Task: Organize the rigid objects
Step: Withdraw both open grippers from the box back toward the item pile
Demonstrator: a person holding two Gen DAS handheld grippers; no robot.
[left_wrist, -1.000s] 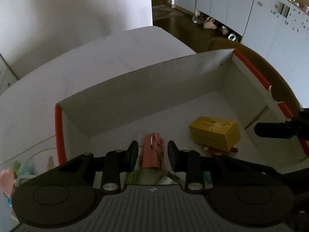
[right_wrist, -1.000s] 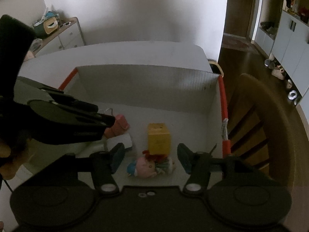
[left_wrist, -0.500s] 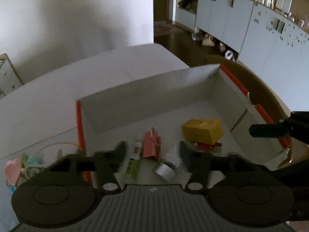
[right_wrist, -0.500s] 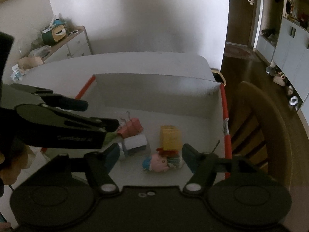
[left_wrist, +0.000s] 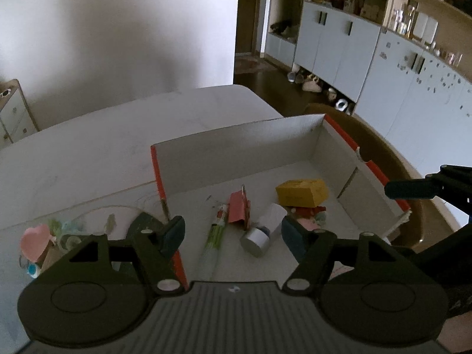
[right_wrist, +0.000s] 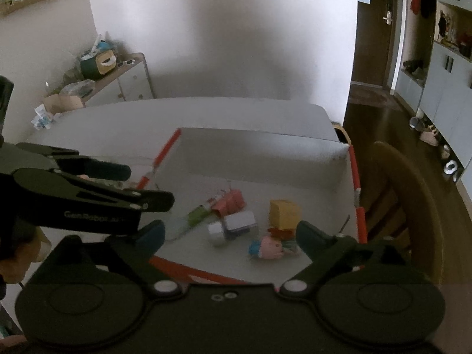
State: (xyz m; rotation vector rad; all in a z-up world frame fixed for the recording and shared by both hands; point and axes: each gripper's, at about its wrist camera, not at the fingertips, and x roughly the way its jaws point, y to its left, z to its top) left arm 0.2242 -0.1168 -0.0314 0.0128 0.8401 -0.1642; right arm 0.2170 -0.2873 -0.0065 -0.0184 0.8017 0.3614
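Both tools are released and hold nothing: the left tool (left_wrist: 231, 233) hangs over the near left corner of the box (left_wrist: 236, 144), its left finger outside the orange rim, and the right tool (right_wrist: 228, 236) hangs over the near edge with its fingers spread wide. The task items lie inside the box on the desk (left_wrist: 88, 153): a yellow carton (left_wrist: 302, 192) at far right, a pink clip (left_wrist: 239, 208) at centre, a tube (left_wrist: 214, 234) to its left, a white bottle (left_wrist: 264, 230) with a silver cap just beside the clip, and a pink figure (right_wrist: 267, 247) near the carton. Risk: the items crowd together, and the bottle appears to touch the clip, so a descent onto one item is likely to push or trap a neighbour. The bottle lies on its side and may roll under a one-sided contact. The left tool straddles the box wall; a straight descent would strike the rim and shift the box. The two tools sit close, so simultaneous reaches could collide. Loose toys (left_wrist: 38, 242) remain outside the box at near left. A chair (right_wrist: 413, 206) stands just beside the right wall and limits approach from that side.
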